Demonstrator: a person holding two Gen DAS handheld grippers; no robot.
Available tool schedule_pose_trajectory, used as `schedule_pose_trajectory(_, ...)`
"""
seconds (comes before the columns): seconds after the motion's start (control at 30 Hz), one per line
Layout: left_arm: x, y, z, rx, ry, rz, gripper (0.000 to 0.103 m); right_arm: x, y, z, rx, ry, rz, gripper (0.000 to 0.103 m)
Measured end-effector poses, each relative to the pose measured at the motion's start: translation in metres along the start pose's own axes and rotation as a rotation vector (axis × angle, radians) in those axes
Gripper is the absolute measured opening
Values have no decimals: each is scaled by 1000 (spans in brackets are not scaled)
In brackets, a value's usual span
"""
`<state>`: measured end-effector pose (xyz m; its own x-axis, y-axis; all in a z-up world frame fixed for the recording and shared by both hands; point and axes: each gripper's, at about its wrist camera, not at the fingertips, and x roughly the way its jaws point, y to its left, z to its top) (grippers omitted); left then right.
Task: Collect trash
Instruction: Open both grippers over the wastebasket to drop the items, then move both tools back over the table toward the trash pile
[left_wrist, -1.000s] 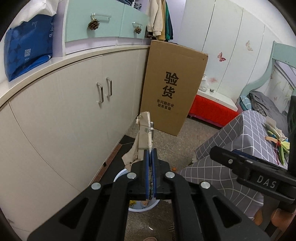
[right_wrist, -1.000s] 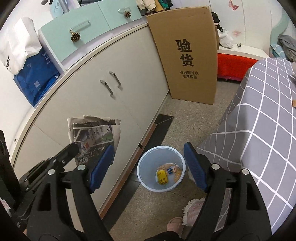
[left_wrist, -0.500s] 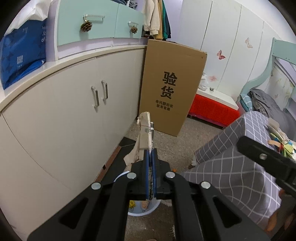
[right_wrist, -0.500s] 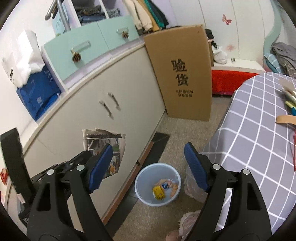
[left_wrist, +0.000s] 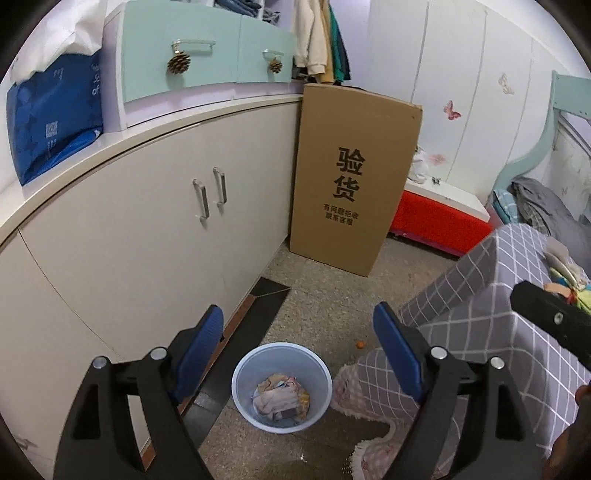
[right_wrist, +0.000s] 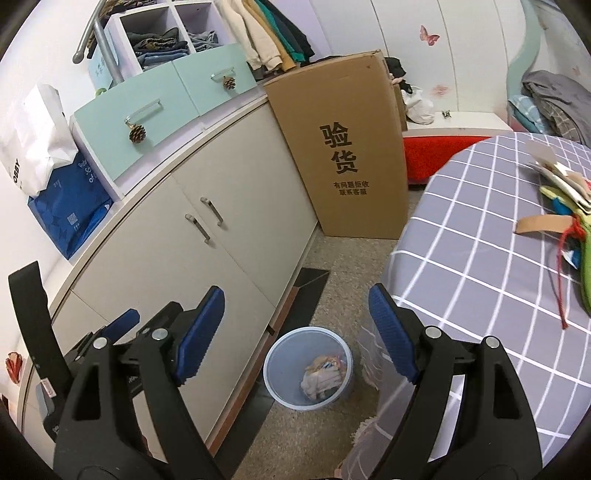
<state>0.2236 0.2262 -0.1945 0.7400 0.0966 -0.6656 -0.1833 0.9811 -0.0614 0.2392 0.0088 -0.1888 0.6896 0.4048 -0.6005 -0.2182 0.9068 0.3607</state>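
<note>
Above the bin (left_wrist: 282, 386), both tongs (left_wrist: 301, 345) (right_wrist: 297, 326) hang spread.

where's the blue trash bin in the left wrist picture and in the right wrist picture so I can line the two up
Left wrist view: the trash bin sits low at centre, on the floor between the open left gripper fingers.
Right wrist view: the trash bin sits low, just right of centre, between the open right gripper fingers.
Shared landmark: the tall cardboard box stands against the cabinet, beyond the bin in both.
</note>
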Motion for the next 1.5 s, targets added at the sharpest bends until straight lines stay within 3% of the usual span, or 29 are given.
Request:
schedule_pose_trajectory(0.4, -52, -47, -3, 40, 9, -44, 82, -63, -26, -4, 47, -56, -8, 81)
schedule_pose_trajectory(0.77, -81, -130, -13, 104, 40, -184, 83, -131, -95, -12, 137, -130, -68, 81)
schedule_pose_trajectory(0.97, -80, -195, -20, 171, 77, -282, 83, -164, -153, -16, 210, -175, -146, 81)
schedule_pose_trajectory(1.17, -70, -263, -27, 250, 117, -329, 83, -191, -206, -20, 259, -213, -250, 81)
schedule_pose_trajectory(1.5, -28, -335, -33, 288, 212, -380, 83, -193, -266, -32, 359, -184, -269, 81)
